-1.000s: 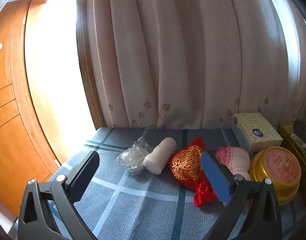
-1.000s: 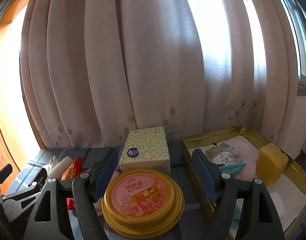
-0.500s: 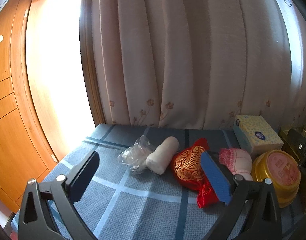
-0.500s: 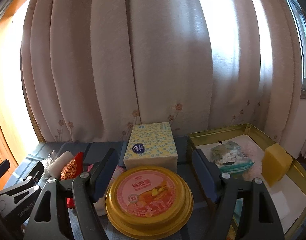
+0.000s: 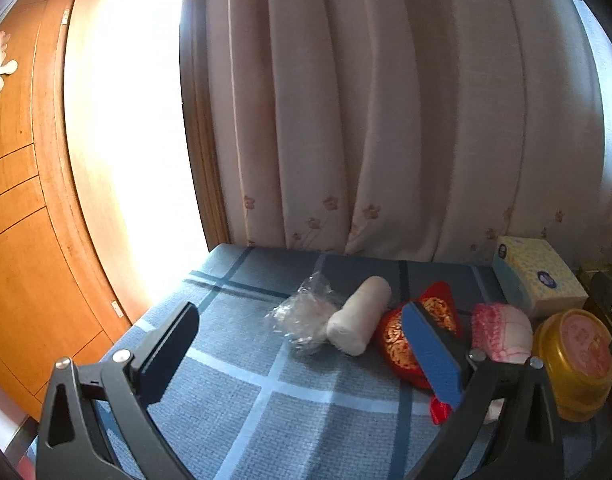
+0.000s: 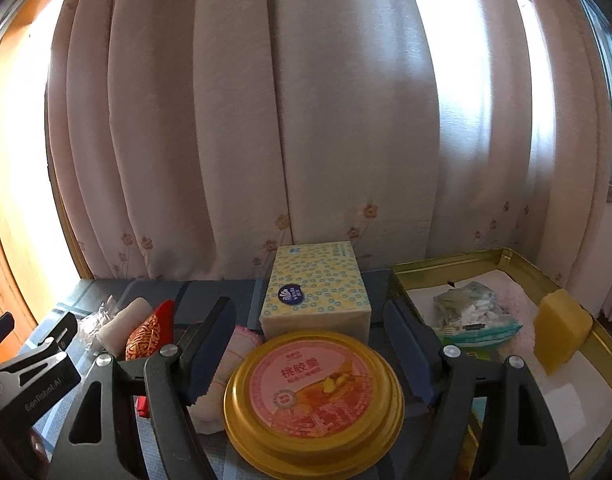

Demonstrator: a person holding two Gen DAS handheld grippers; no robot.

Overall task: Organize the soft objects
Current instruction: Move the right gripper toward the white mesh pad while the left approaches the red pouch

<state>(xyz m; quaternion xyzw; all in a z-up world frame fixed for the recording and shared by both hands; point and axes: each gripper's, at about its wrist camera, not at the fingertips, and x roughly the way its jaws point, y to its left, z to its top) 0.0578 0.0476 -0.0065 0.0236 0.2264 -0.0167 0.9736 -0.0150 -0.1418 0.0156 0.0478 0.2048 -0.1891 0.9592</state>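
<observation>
On the blue plaid cloth (image 5: 242,400) lie a crumpled clear plastic bag (image 5: 302,318), a white rolled towel (image 5: 360,326), a red and gold pouch (image 5: 406,340) and a pink knitted item (image 5: 500,332). My left gripper (image 5: 302,344) is open and empty, in front of the bag and roll. My right gripper (image 6: 310,334) is open and empty above a round gold tin (image 6: 312,394). A gold tray (image 6: 598,336) at right holds a yellow sponge (image 6: 560,330) and a bag of small items (image 6: 472,316). The roll (image 6: 124,322) and pouch (image 6: 150,336) also show in the right wrist view.
A yellow tissue pack (image 6: 316,294) stands behind the round tin, also in the left wrist view (image 5: 538,276). A pink curtain (image 6: 306,120) hangs along the back. A wooden cabinet (image 5: 22,220) stands at left. The left gripper body (image 6: 30,368) shows low left in the right wrist view.
Both views have shifted slightly: the left gripper has drifted left and back, so the objects sit further right. The right gripper has drifted a little right. Both stay open.
</observation>
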